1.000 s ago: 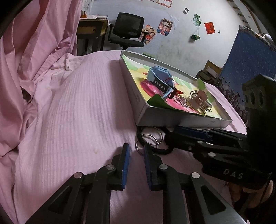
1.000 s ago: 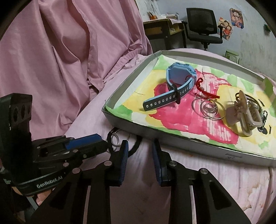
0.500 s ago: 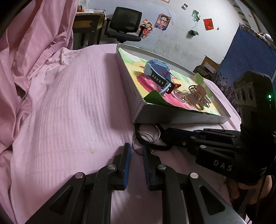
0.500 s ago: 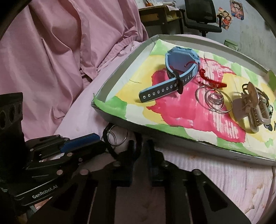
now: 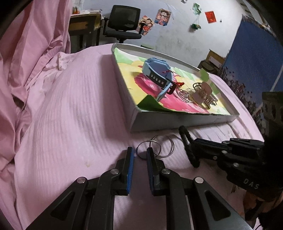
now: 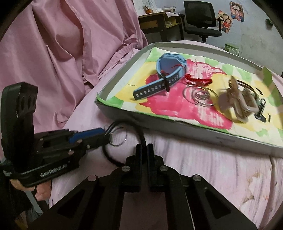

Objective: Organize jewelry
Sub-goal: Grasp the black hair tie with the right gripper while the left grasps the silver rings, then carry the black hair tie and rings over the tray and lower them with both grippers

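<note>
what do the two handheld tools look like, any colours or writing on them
Both are black plastic with linked scissor arms joined by round silver rivets and blue ribbed pads on the inner faces of the fingers. The left tool has a boxy black block with round holes at its rear and white "GenRobot.AI" lettering on its side. The right tool shows white letters "DAS" and a similar rear block.

both grippers' fingers [image 5: 130,159] nearly together

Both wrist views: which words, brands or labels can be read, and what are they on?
"DAS": black body of the right tongs, cut off at its edge.
"GenRobot.AI": black body of the left tongs, slightly blurred.
Cartoon wall posters: no legible text.
White tray's front wall: small mark, unreadable.
</note>
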Demonstrator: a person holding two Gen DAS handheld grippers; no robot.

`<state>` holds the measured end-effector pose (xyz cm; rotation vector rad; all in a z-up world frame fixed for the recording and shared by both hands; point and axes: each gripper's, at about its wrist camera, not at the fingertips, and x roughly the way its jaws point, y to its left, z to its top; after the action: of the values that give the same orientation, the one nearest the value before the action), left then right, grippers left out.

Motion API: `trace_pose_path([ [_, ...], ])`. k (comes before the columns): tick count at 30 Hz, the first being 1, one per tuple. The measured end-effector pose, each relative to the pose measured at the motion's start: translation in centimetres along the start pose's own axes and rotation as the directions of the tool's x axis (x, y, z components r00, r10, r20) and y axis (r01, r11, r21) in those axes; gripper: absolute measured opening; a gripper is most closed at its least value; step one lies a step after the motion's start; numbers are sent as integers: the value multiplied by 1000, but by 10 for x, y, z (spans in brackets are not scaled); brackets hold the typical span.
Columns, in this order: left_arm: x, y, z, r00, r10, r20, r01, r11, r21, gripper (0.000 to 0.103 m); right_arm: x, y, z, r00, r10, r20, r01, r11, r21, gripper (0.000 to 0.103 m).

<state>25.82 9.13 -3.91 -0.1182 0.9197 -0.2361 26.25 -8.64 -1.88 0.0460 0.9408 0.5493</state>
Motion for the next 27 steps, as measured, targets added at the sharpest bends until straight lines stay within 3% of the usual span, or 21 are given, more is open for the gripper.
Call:
trace_pose_path([
  [6, 1, -2, 1, 1000, 20, 1, -20, 1000, 3, 9, -8, -7, -6, 1000, -7, 6, 7, 1000, 6, 4],
  [12, -8, -7, -3, 997, 53, 56, -54, 998, 22, 4, -11, -8, -9, 1000, -6, 22, 5, 1000, 10, 4],
  [27, -51, -42, -3, 988, 89, 129, -101, 991, 93, 4, -45, -18, -21, 985, 9, 174, -16, 999, 38, 4],
])
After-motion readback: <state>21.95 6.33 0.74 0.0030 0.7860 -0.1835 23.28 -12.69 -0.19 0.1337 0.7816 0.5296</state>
